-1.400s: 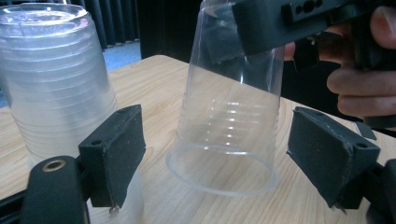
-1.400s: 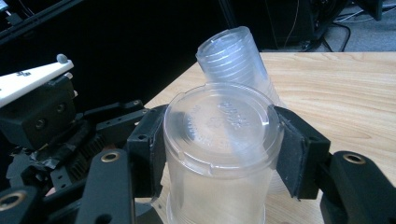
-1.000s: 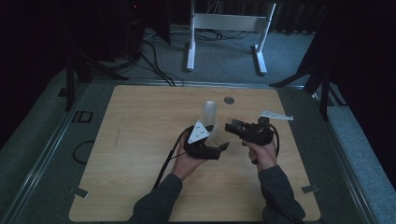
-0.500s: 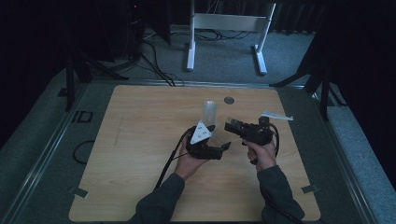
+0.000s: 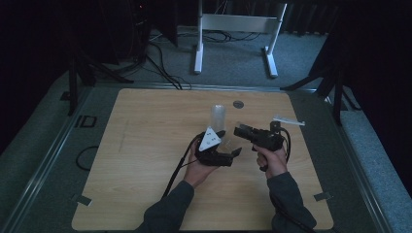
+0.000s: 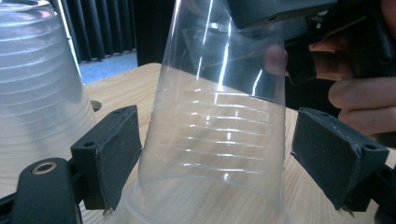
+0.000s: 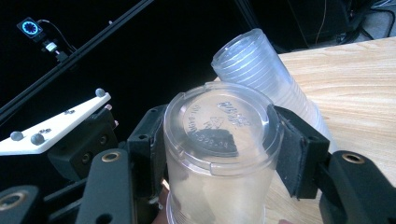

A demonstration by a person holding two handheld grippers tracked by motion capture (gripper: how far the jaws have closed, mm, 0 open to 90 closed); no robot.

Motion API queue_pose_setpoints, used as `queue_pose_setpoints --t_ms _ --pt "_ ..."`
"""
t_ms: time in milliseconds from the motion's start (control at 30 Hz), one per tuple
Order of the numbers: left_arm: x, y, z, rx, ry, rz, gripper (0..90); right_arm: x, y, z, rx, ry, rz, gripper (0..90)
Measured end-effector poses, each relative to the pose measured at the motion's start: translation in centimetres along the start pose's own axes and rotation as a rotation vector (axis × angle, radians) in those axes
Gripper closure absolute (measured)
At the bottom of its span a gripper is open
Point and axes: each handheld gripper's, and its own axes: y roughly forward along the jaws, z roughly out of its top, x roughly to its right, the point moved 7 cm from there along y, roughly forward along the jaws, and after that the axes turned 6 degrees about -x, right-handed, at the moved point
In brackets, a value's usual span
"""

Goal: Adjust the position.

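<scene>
The right tool (image 7: 219, 154) is clamped on an upturned clear cup (image 7: 222, 158) near the tabletop's (image 5: 145, 145) middle. The left tool's (image 6: 217, 158) jaws straddle that cup, spread apart. A cup stack (image 5: 218, 118) stands just beyond.

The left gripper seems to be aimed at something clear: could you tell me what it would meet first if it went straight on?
The left gripper would first meet the upside-down clear cup that stands between its open jaws, the cup whose top the right gripper clamps. Depth is hard to judge.
</scene>
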Motion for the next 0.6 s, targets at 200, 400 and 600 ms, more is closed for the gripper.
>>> queue_pose_setpoints --t_ms 200,400,600 --pt "0.08 0.12 -0.06 0.001 0.001 -0.004 15.8 0.03 0.10 -0.10 0.001 0.013 0.023 42.0" --pt "0.15 0.25 -0.20 -0.007 -0.003 -0.006 17.2 0.00 0.07 -0.08 0.001 0.011 0.025 42.0" --pt "0.07 0.19 -0.23 -0.010 -0.002 -0.003 20.4 0.03 0.10 -0.11 -0.001 0.013 0.027 42.0"
